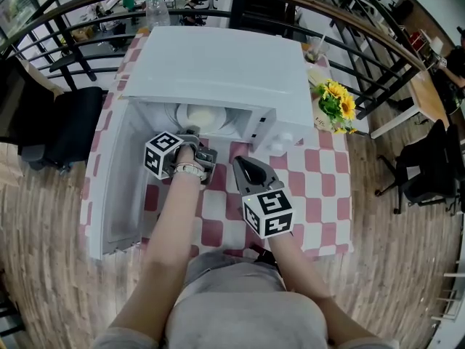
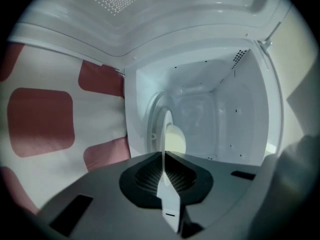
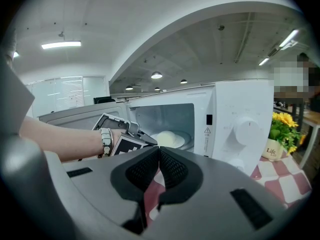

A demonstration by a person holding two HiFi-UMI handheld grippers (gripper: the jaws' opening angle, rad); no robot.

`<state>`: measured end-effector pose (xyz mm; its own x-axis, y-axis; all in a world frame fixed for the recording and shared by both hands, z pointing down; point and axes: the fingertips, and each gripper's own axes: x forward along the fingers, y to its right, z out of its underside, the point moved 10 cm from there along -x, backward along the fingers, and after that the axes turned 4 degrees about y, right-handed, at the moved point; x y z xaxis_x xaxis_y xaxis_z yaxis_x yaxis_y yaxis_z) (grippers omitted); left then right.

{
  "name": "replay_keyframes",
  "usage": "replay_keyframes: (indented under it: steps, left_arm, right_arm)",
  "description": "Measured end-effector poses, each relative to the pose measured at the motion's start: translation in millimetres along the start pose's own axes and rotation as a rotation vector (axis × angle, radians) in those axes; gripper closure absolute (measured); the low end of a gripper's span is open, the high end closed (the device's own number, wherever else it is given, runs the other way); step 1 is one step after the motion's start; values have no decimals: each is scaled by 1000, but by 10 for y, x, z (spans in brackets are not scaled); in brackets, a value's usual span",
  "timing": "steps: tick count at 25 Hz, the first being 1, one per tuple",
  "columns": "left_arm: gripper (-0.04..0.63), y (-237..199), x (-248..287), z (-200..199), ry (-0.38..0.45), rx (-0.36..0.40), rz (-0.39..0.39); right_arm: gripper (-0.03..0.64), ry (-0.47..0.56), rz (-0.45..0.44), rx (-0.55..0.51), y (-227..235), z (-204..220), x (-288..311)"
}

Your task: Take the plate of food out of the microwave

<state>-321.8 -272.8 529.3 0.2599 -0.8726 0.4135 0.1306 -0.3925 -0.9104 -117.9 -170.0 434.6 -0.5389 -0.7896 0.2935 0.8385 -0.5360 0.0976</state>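
Observation:
A white microwave [image 1: 218, 71] stands on the checked table with its door [image 1: 116, 187] swung open to the left. Inside lies a white plate [image 1: 211, 118] with a pale, rounded piece of food [image 3: 167, 139] on it. My left gripper [image 1: 195, 135] reaches into the opening and is shut on the plate's near rim [image 2: 168, 196]; in the left gripper view the plate [image 2: 164, 129] shows edge-on between the jaws, with the food [image 2: 176, 140] beside it. My right gripper [image 1: 242, 163] hangs in front of the microwave, shut [image 3: 159, 151] with nothing in it.
A red and white checked cloth [image 1: 320, 187] covers the table. A pot of yellow flowers [image 1: 336, 104] stands right of the microwave. The control knobs [image 3: 246, 130] face me. Dark railings [image 1: 378, 42] and chairs ring the table. The open door blocks the left side.

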Motion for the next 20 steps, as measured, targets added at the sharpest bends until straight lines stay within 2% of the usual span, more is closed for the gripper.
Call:
replay_keyframes:
  steps: [10,20]
  left_arm:
    - [578,-105,-100,6,19,-20,94]
    - [578,-132,-300,30,2,18,177]
  right_arm:
    - [592,-7,2,-25,-26,21,-39]
    - [592,36,-1,-60,-105,41,-89]
